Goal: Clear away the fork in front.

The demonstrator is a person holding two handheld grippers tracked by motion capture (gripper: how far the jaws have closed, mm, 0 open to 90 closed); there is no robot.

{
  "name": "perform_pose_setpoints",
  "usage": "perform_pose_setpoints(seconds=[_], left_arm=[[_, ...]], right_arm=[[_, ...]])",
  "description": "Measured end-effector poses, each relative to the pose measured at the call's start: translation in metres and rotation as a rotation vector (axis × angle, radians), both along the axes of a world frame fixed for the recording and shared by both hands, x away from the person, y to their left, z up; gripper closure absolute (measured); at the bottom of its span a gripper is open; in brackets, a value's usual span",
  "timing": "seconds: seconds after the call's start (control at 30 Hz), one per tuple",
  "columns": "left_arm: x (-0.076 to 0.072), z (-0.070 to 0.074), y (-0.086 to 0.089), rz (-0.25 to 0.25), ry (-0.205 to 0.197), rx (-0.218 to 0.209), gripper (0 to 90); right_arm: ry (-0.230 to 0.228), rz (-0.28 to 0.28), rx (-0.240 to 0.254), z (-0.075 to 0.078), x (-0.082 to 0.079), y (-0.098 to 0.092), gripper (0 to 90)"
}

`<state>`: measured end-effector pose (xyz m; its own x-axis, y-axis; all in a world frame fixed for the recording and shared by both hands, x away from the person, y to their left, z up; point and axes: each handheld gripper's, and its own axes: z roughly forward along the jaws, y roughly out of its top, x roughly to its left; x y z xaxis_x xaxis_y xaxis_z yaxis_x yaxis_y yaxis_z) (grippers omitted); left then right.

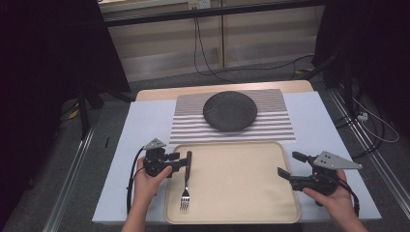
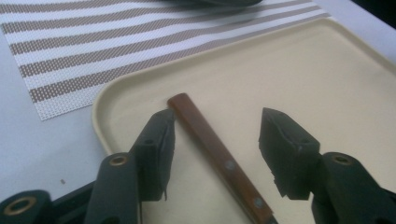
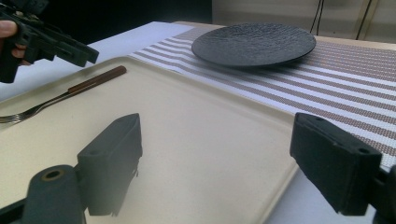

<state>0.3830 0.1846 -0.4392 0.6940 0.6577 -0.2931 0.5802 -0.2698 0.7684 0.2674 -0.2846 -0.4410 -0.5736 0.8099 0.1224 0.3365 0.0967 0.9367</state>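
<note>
cream tray point(image 1: 241, 183) sits at the near edge of the table point(image 1: 145, 135), on a pale sheet. behind it a striped placemat point(image 1: 270, 123) with a dark round plate point(image 1: 229, 110) on top, roughly centred on the mat.

fork point(image 1: 185, 182) lies on the left side of the tray, wooden handle pointing away from the person, tines toward the near edge. it lies flat on the tray.

left gripper point(image 1: 180, 163) is at the tray's left rim, held in the left hand point(image 1: 147, 181), pointing right across the fork handle's far end. in the left gripper view its jaws are spread wide with the handle point(image 2: 219, 156) lying between them; the handle's end sits just beside the jaw on the left of that view, can't tell if they touch. the other jaw is well clear of it. nothing is clamped.

right gripper point(image 1: 289, 164) is at the tray's right edge, held in the right hand point(image 1: 333, 195), pointing left toward the tray. jaws wide, nothing between them. in the right gripper view they frame bare tray point(image 3: 196, 140), with the fork point(image 3: 65, 95) farther off at left, the plate point(image 3: 254, 44) beyond on the mat point(image 3: 336, 79), and the left gripper point(image 3: 91, 56) over the handle end.

grey three-cornered plates top both grippers. cables run across the floor behind the table.
</note>
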Motion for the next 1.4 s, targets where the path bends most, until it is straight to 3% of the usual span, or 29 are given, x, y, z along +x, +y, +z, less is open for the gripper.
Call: perform_pose_setpoints(seconds=[0.13,0.2,0.3,0.4,0.53,0.73,1.0,1.4], left_arm=[[-0.004,0.007,0.005,0.015,-0.032,-0.023,37.7],[-0.005,0.009,0.008,0.027,-0.028,-0.035,35.2],[-0.010,0.011,0.013,0.029,-0.042,-0.007,29.4],[-0.014,0.014,0.018,0.030,-0.047,-0.009,23.3],[-0.021,0.017,0.024,0.029,-0.066,-0.013,21.3],[-0.027,0.018,0.032,0.031,-0.075,0.002,14.9],[-0.033,0.016,0.042,0.024,-0.101,0.027,12.0],[-0.038,0.012,0.052,0.031,-0.132,0.025,10.5]], right_arm=[[-0.003,-0.005,-0.004,0.002,0.000,-0.001,17.0],[0.001,-0.010,-0.001,0.004,0.001,0.000,16.9],[0.003,-0.005,-0.015,0.006,0.002,0.002,16.9],[0.012,-0.001,-0.018,0.007,0.003,0.004,16.8],[0.015,0.005,-0.046,0.007,0.001,0.003,16.5],[0.024,-0.013,-0.047,0.003,-0.005,-0.007,16.5],[0.014,-0.022,-0.048,0.001,-0.008,-0.011,16.5],[0.008,-0.027,-0.053,-0.001,-0.008,-0.013,16.5]])
